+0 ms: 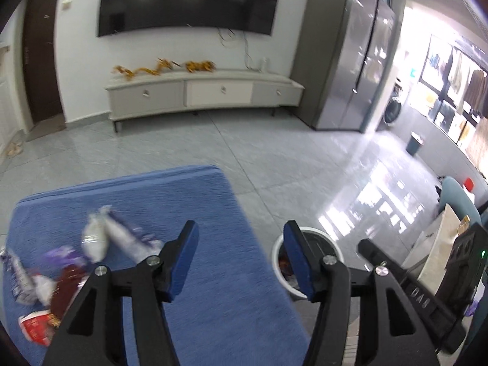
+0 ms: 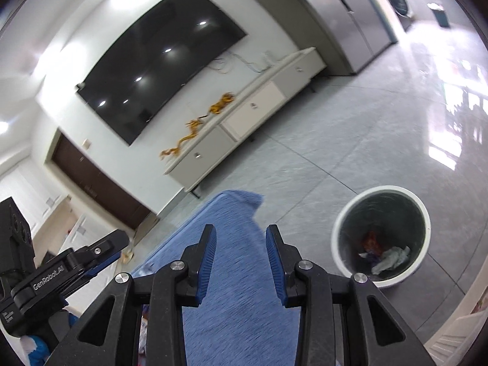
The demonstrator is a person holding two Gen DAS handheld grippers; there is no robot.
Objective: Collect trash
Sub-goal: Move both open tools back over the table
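Left black gripper w/ blue pads (image 1: 241, 259): jaws spread, nothing held, over blue textured cloth (image 1: 195, 213). Right gripper (image 2: 241, 262): spread, nothing held. Crumpled wrappers, white/purple/red (image 1: 61, 262): on cloth, left side. Round white bin w/ black liner (image 2: 381, 238): on grey tile floor (image 2: 350, 140) beside cloth, some trash inside.
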